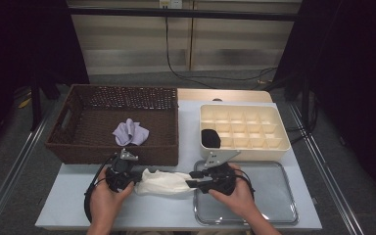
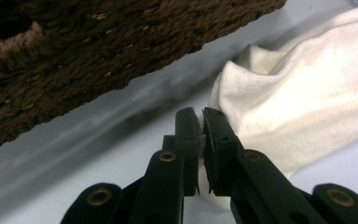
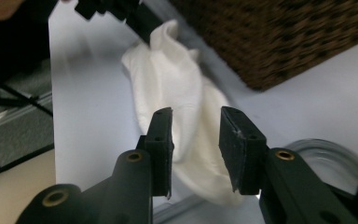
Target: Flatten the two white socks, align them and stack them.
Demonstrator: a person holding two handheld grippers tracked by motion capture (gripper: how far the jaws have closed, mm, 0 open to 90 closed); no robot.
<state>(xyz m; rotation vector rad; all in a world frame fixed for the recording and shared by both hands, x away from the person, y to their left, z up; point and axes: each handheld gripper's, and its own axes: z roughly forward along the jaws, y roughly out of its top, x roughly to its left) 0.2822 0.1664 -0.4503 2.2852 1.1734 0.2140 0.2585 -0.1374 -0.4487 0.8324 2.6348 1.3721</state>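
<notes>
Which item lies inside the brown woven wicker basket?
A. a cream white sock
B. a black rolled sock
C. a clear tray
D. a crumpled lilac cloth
D: in the high view a crumpled lilac cloth rests on the floor of the brown woven wicker basket.

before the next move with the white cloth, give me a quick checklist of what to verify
1. Left tongs shut on the white cloth: ok, an edge is pinched between the pads.
2. Right tongs grip the cloth: not ok, jaws stand apart with the cloth between them, untouched.
3. Cloth clear of the wicker basket: ok, it lies on the table beside it.
4. Free cells in the divided box: ok, one holds a black item.
5. Clear tray bare: ok.
</notes>
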